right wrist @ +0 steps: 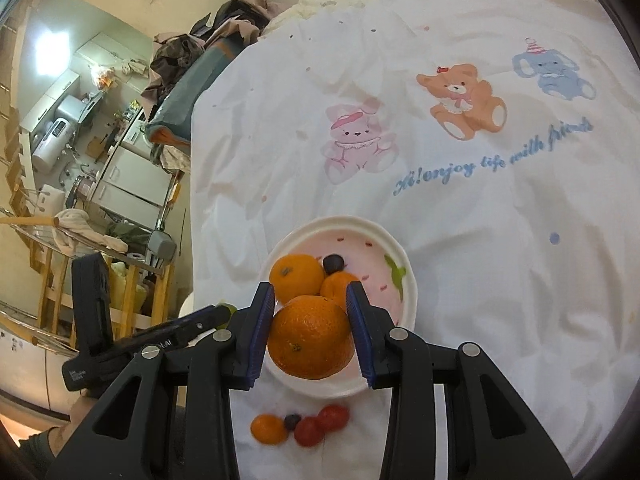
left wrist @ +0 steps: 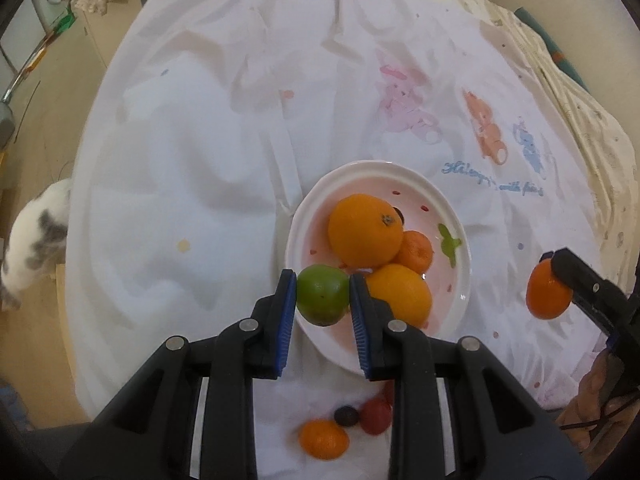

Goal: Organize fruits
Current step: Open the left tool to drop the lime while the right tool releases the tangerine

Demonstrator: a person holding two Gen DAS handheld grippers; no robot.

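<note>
My left gripper [left wrist: 323,282] is shut on a green lime [left wrist: 322,296], held over the near left rim of the white plate [left wrist: 376,168]. In the plate lie a big orange [left wrist: 366,230], a small mandarin [left wrist: 416,250] and another orange [left wrist: 400,294]. My right gripper [right wrist: 310,300] is shut on an orange [right wrist: 311,340] above the near edge of the plate [right wrist: 348,222], where a dark grape [right wrist: 333,264] also lies. That held orange [left wrist: 546,292] shows at the right of the left wrist view. The other gripper's fingers [right wrist: 192,326] enter from the left.
On the white cartoon-print cloth [right wrist: 480,240] in front of the plate lie a mandarin [right wrist: 269,429], a dark grape [right wrist: 292,421] and two red tomatoes [right wrist: 320,424]. A white and grey cat [left wrist: 32,240] stands beside the table's left edge. Cluttered furniture [right wrist: 100,180] fills the room beyond.
</note>
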